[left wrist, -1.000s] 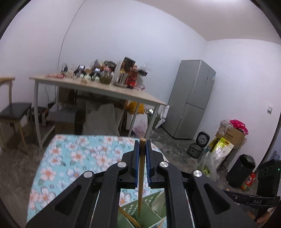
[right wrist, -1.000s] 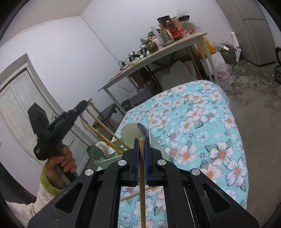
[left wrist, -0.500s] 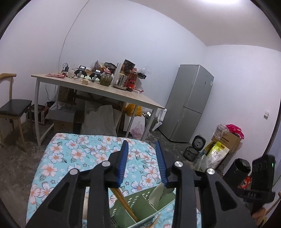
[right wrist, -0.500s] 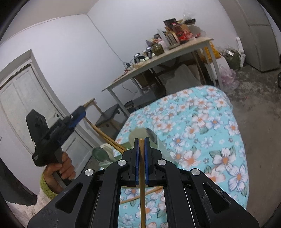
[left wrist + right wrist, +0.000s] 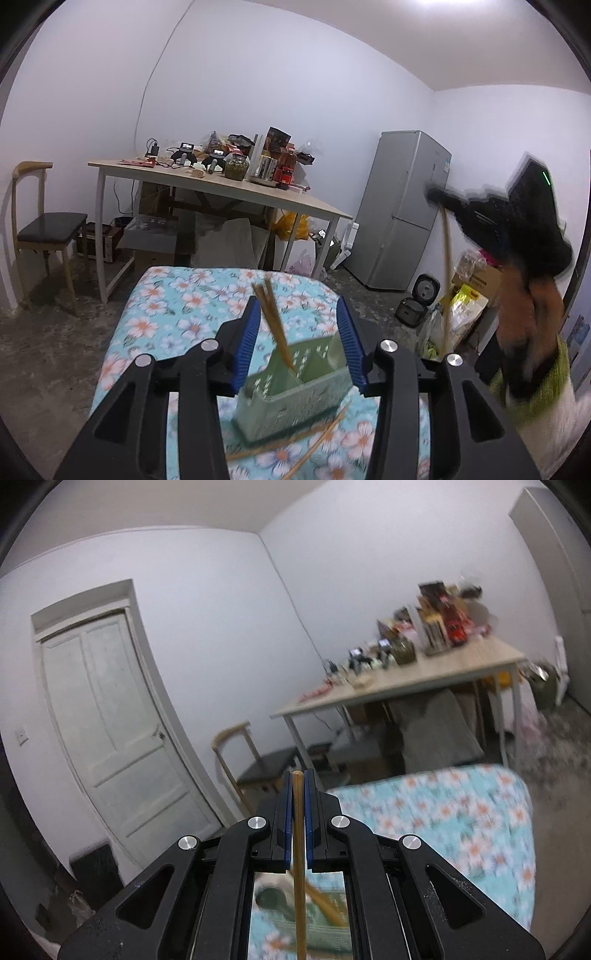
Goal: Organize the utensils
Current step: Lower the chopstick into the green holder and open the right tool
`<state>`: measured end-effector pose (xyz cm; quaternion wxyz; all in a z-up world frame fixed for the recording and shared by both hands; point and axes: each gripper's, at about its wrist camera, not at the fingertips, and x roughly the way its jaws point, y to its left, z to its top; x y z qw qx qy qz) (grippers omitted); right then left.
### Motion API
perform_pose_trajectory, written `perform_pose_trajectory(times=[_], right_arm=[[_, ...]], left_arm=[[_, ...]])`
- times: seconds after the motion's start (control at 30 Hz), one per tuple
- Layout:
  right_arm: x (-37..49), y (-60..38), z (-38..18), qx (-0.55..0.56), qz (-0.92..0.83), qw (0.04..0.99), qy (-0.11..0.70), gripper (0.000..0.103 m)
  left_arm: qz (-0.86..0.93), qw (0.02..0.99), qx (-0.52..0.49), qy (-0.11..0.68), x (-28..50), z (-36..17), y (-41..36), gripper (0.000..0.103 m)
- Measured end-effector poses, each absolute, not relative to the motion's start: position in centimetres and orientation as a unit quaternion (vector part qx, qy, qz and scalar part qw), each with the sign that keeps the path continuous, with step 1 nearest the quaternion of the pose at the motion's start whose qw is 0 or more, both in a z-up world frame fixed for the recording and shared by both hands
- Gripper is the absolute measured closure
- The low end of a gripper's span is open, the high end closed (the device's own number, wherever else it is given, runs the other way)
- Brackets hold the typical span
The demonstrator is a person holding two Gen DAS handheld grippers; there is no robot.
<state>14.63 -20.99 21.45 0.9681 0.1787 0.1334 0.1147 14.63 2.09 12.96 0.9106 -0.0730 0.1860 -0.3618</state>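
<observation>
Dim overhead ceiling light, strong fisheye bending, motion blur throughout right view.

The left tool (image 5: 297, 341) is matt black plastic with ribbed blue pads (image 5: 248, 341) and bright metal screw heads; the right tool (image 5: 297, 818) is built the same. The chopstick (image 5: 298, 856) it pinches looks like smooth, pale wood — bamboo perhaps. The utensil holder (image 5: 295, 391) is pale green plastic, perforated and slightly glossy. Under it lies a floral cloth (image 5: 177, 306), soft and matt. The far bench (image 5: 236, 192) has a light wood-look top on white painted metal legs. The fridge (image 5: 402, 210) is satin grey metal. The floor (image 5: 51, 354) is rough, mottled concrete — the door (image 5: 110, 716) worn white paint.
</observation>
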Motion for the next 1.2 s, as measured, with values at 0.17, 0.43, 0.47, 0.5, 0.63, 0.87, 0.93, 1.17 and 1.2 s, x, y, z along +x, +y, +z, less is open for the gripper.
perform_pose_trajectory(times=[0.17,0.43,0.47,0.5,0.63,0.87,0.93,1.17,1.2], right_arm=[[17.7,-20.9,23.7,0.176,0.114,0.973,0.097,0.099],[22.0,-21.1,22.1,0.189,0.097,0.973,0.087,0.099],[22.4,-21.1,21.5,0.189,0.093,0.973,0.089,0.099],[22.8,-20.9,20.8,0.183,0.088,0.975,0.089,0.099],[23.2,-19.6,18.1,0.145,0.068,0.981,0.106,0.099],[22.2,-19.4,14.4,0.135,0.063,0.977,0.150,0.078],[21.3,-20.2,14.7,0.146,0.062,0.977,0.143,0.070],[17.8,-22.9,14.8,0.182,0.054,0.973,0.131,0.063],[17.1,-23.3,14.6,0.189,0.053,0.972,0.132,0.063]], left_arm=[[-0.357,0.908,-0.067,0.206,13.0,10.5,3.5,0.059],[-0.345,0.902,-0.080,0.245,12.6,7.5,4.5,0.059],[-0.344,0.903,-0.077,0.246,12.5,7.4,4.5,0.059],[-0.344,0.903,-0.075,0.247,12.4,7.3,4.5,0.059],[-0.343,0.902,-0.076,0.249,12.2,7.0,4.5,0.059],[-0.346,0.900,-0.077,0.255,12.5,6.8,4.1,0.059],[-0.348,0.899,-0.076,0.256,12.5,6.8,3.9,0.059],[-0.358,0.891,-0.078,0.267,12.9,6.2,3.1,0.059],[-0.362,0.889,-0.077,0.269,13.0,6.1,2.9,0.059]])
